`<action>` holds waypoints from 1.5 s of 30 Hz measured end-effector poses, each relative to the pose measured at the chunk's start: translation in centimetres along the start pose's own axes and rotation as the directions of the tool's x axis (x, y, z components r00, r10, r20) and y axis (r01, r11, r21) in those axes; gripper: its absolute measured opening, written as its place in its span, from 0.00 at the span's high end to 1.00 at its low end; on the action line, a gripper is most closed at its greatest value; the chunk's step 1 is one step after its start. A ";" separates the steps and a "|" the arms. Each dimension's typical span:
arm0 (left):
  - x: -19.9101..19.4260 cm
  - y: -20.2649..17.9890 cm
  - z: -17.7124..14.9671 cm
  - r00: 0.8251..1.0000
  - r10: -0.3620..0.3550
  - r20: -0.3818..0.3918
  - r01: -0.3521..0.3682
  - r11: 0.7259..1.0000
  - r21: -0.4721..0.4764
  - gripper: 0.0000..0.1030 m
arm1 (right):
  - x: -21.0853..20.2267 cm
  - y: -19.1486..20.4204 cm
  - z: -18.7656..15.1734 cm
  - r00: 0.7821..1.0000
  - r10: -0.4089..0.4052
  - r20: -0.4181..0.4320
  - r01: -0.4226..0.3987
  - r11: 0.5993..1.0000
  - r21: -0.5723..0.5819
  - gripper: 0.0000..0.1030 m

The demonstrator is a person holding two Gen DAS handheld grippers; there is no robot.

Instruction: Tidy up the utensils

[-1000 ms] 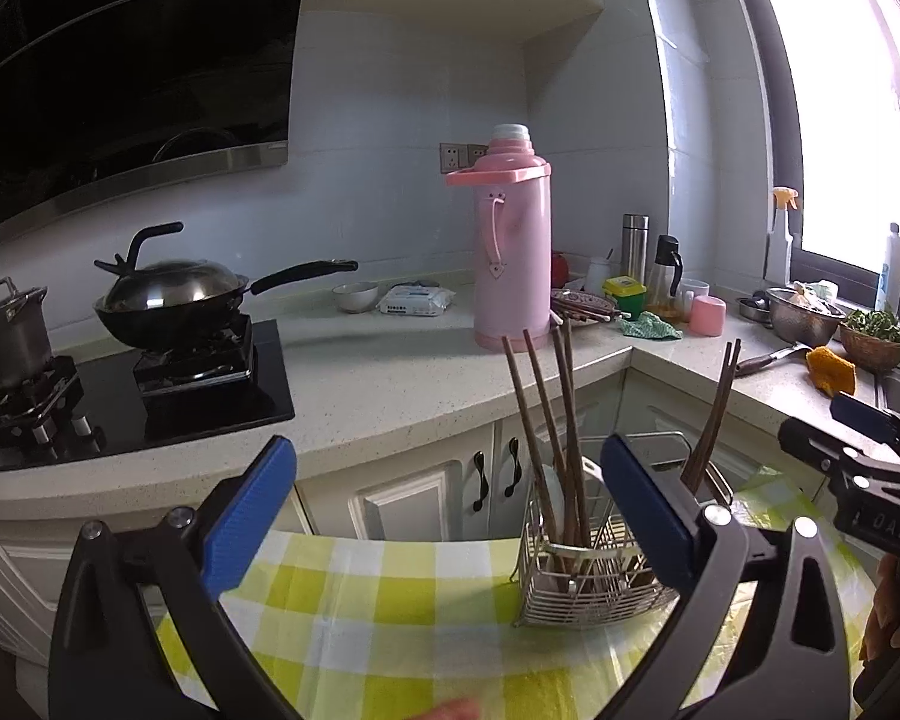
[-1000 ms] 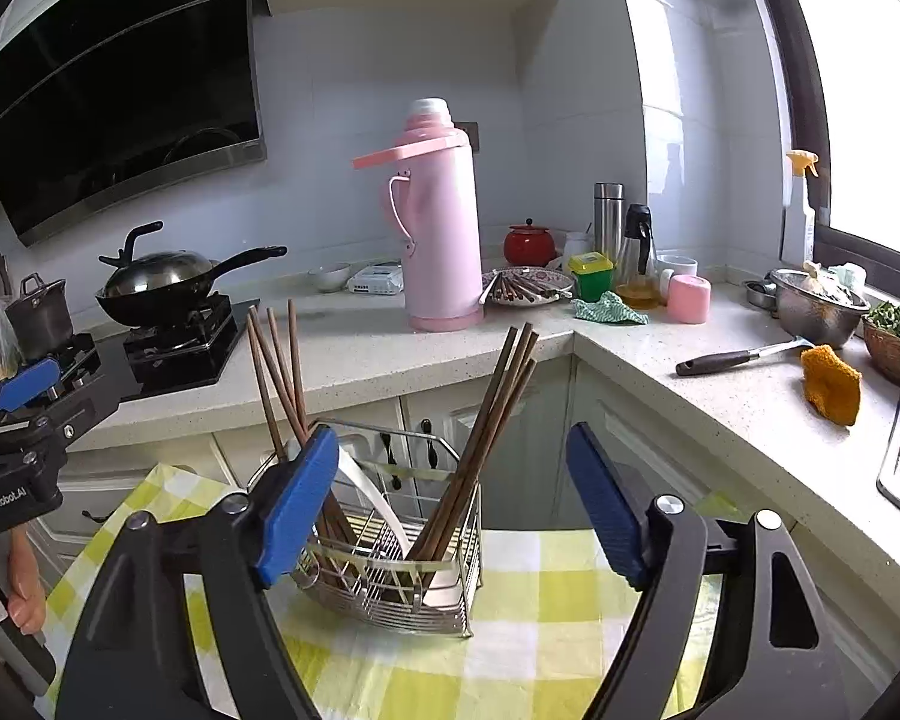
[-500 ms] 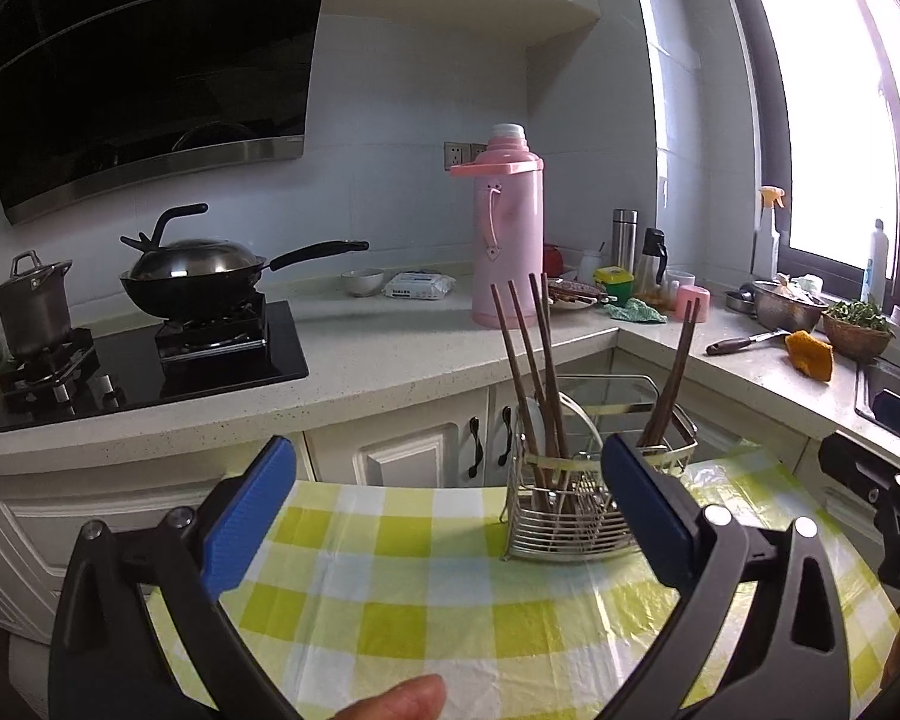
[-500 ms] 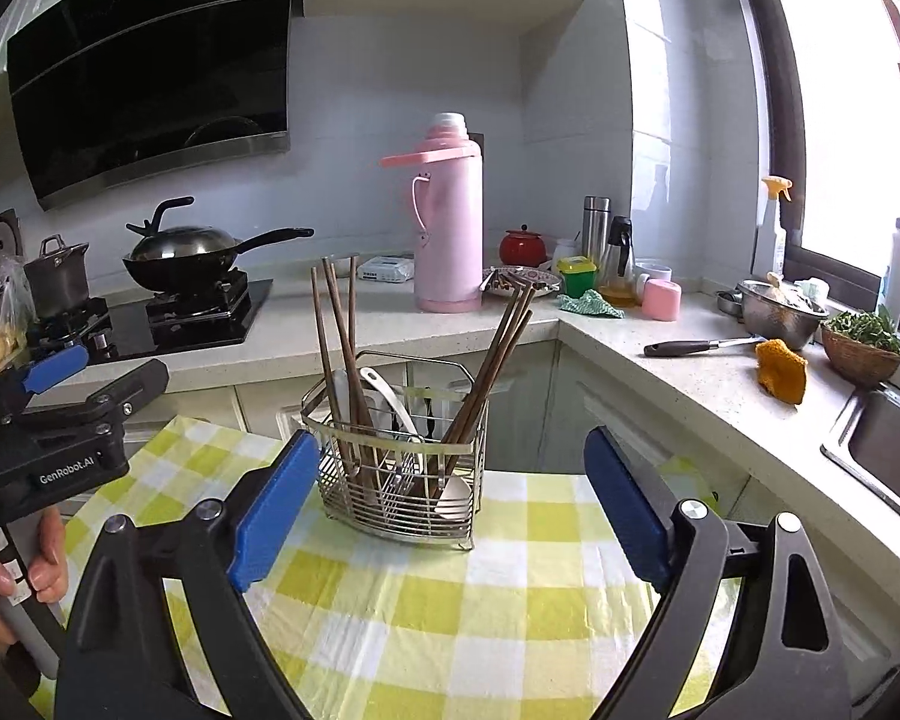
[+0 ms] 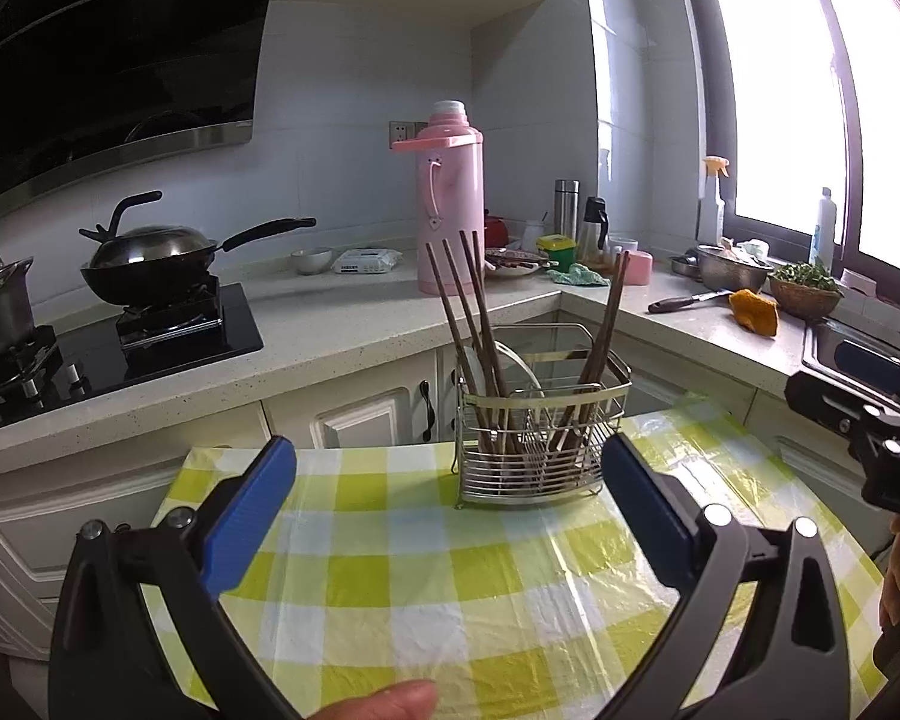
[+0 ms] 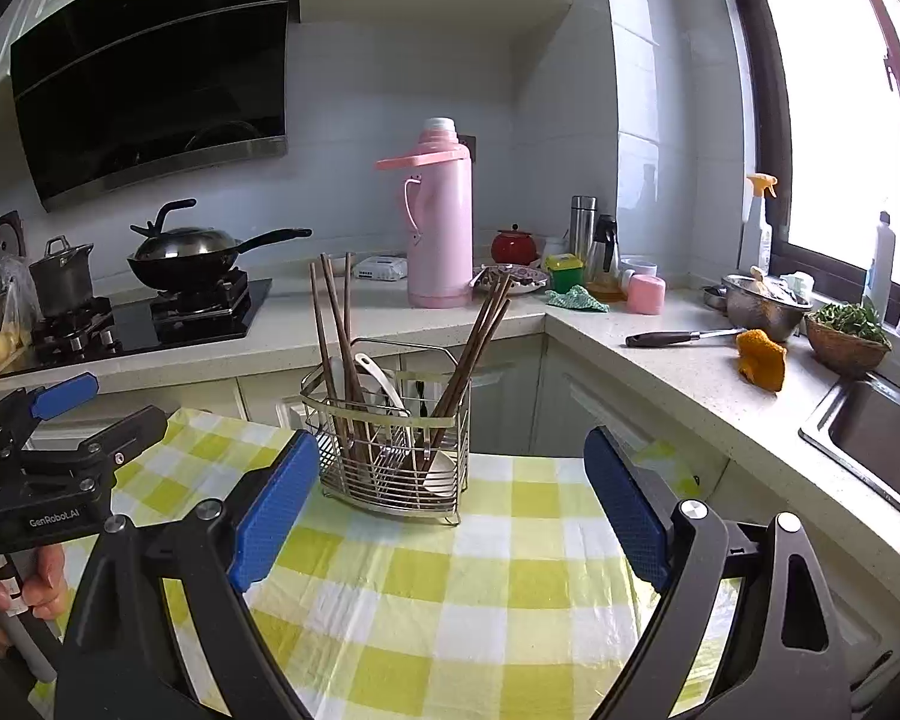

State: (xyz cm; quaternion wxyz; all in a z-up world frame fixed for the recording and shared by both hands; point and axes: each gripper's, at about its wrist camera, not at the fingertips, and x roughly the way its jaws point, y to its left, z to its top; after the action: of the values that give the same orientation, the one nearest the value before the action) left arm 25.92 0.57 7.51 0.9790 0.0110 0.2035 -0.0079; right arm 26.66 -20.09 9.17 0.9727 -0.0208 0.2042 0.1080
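I am holding both tools back from the wire caddy [image 6: 390, 450], which is standing on the yellow checked cloth [image 6: 480, 588] covering the counter in front of me. My right tool [image 6: 447, 510] is spread wide with nothing between its blue pads, and my left tool [image 5: 450, 516] is equally released and empty; neither is touching the caddy. The caddy is holding two bunches of brown chopsticks: one bunch [image 6: 333, 330] is leaning toward the stove side, the other [image 6: 480, 336] is leaning toward the window side, and a white spoon [image 6: 378, 381] is sitting between them. Nothing is lying loose on the cloth, so I judge the sorting to be at or close to its end, or else I am sizing up what is in the basket. If I am going in again, I should be approaching from above along the lean of a bunch, closing on the upper shafts and not the wire rim, and lifting straight along the sticks so the light caddy is not tipping. The cloth looks covered in slick film, so any sideways push could be sliding the caddy.
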 end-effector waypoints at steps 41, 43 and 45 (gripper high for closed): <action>-0.3 0.0 -0.1 0.999 -0.033 -0.007 0.033 0.999 -0.013 0.04 | 0.6 0.3 -0.4 0.996 0.082 -0.024 -0.083 0.996 -0.044 0.18; -0.1 0.0 -0.2 0.999 -0.033 -0.009 0.033 0.999 -0.013 0.04 | 0.7 0.2 -0.5 0.996 0.082 -0.026 -0.083 0.996 -0.044 0.18; -0.1 0.0 -0.2 0.999 -0.035 -0.011 0.035 0.999 -0.014 0.04 | 0.8 0.2 -0.6 0.996 0.083 -0.027 -0.084 0.996 -0.042 0.18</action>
State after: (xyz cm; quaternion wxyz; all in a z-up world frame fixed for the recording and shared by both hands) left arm 25.77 0.58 7.31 0.9776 0.0007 0.2093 -0.0237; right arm 27.06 -19.84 8.31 0.9641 -0.0345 0.2146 0.1527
